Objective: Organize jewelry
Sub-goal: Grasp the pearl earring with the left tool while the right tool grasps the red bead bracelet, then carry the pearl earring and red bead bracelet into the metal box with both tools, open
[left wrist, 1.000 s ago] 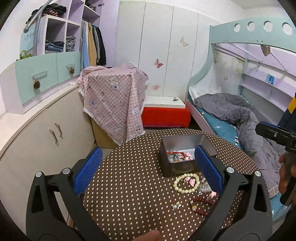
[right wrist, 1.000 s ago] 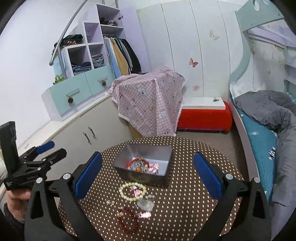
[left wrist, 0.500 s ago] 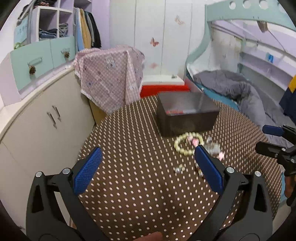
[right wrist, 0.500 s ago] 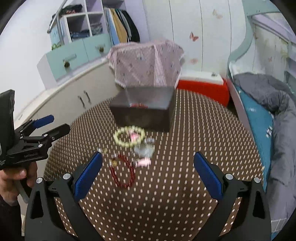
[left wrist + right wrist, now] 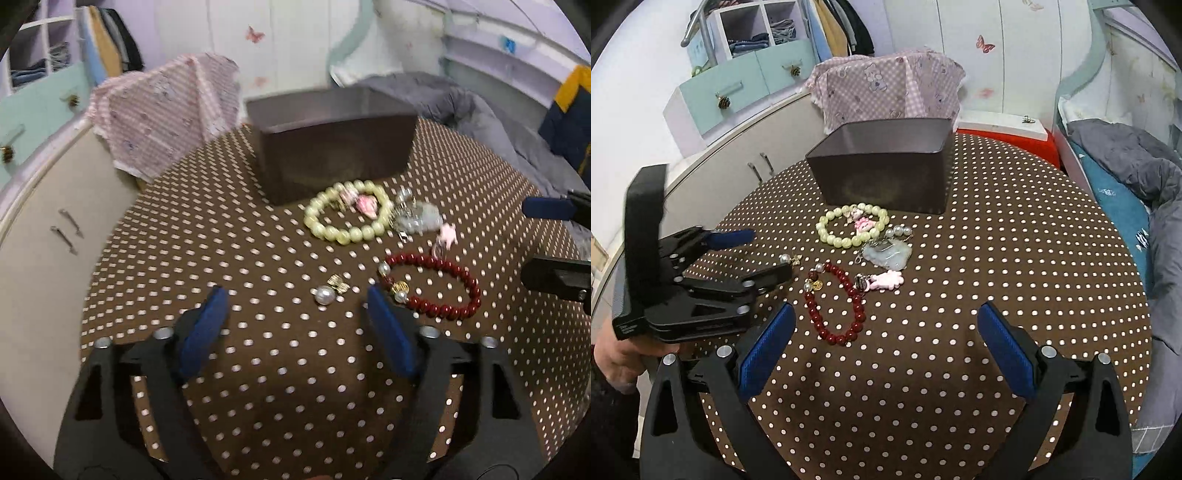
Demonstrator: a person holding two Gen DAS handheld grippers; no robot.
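Writing: a small pale label shows on the body of the left gripper [image 5: 753, 254], too small to read. No other legible text.

Landmark: dark box [image 5: 882, 166] on the dotted tablecloth [image 5: 997, 258].

- Pale green bead bracelet [image 5: 853, 226] lies just in front of the box, a pink charm inside its ring.
- Translucent pendant [image 5: 888, 254] sits just beyond it, farther from the box; a pink clip [image 5: 886, 280] beyond that.
- Dark red bead bracelet [image 5: 432, 291] lies farthest from the box.
- Pearl earring [image 5: 327, 293] is left of the red bracelet.

Left gripper: jaws closing, nothing between the pads; the pearl earring lies just ahead of the tips, the red bracelet beside the right-hand pad.

Right gripper [image 5: 886, 343]: jaws wide apart, empty; the red bracelet lies just ahead, toward the left-hand pad.
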